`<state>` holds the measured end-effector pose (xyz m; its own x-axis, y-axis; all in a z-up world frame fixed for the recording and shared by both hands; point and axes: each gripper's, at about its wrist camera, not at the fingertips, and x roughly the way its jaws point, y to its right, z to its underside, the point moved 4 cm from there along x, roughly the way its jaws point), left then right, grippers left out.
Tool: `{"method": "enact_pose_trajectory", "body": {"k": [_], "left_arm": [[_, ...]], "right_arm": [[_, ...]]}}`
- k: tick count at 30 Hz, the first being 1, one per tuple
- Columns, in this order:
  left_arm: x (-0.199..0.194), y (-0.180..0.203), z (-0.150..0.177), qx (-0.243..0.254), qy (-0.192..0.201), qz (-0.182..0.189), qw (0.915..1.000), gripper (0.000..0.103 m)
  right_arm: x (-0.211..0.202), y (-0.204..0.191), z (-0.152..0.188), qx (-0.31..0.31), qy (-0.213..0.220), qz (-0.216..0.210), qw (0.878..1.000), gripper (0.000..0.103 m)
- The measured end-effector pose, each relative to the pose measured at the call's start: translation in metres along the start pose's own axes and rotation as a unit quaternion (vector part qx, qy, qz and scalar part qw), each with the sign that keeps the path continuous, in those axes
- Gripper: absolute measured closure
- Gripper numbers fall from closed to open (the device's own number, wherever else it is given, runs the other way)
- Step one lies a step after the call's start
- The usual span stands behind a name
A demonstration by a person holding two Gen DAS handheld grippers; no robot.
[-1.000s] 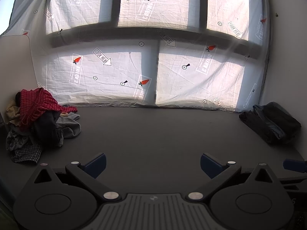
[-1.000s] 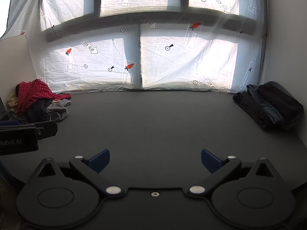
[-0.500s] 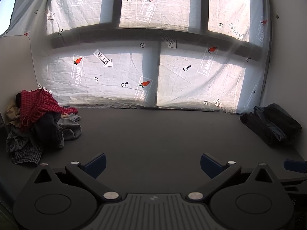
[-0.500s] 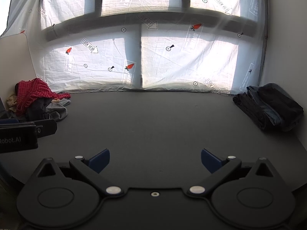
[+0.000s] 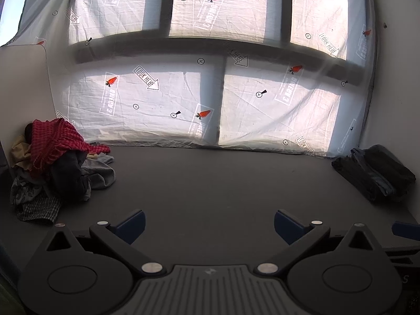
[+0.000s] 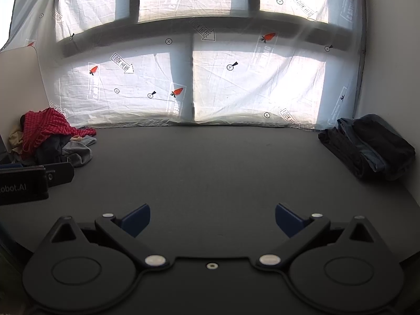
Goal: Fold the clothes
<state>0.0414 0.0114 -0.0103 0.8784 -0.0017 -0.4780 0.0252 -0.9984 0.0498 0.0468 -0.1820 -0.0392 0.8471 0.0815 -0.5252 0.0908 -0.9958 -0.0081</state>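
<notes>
Near the cameras: left gripper (image 5: 209, 223) spread wide, holding nothing; right gripper (image 6: 212, 218) the same
Table (image 5: 210, 183): dark; under both
Far left: messy clothes pile (image 5: 55, 165), red cloth on top
Far right: folded dark clothes (image 6: 367, 147)
Back: white sheet (image 5: 183, 99)

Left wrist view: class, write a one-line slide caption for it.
Open left gripper above a dark table, with a heap of unfolded clothes far left and folded dark clothes far right.
</notes>
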Motion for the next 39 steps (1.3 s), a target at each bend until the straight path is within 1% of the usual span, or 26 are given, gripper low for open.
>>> {"method": "enact_pose_trajectory", "body": {"k": [12,24,32,37,39], "left_arm": [[-0.001,0.005,0.002,0.008,0.006,0.004,0.9999,0.000],[0.001,0.008,0.005,0.012,0.004,0.001,0.9999,0.000],[0.010,0.017,0.006,0.017,-0.005,-0.004,0.9998,0.000],[0.024,0.025,-0.001,0.008,-0.008,-0.019,0.9998,0.000],[0.032,0.031,-0.004,0.007,-0.009,-0.030,0.9995,0.000]], "right_arm": [[-0.001,0.001,0.001,0.002,0.005,0.003,1.000,0.000],[0.002,0.005,0.000,0.008,0.005,0.005,1.000,0.000],[0.018,0.015,-0.003,0.018,-0.004,0.001,1.000,0.000],[0.037,0.027,-0.012,0.014,-0.003,-0.009,1.000,0.000],[0.048,0.034,-0.016,0.016,-0.005,-0.015,1.000,0.000]]}}
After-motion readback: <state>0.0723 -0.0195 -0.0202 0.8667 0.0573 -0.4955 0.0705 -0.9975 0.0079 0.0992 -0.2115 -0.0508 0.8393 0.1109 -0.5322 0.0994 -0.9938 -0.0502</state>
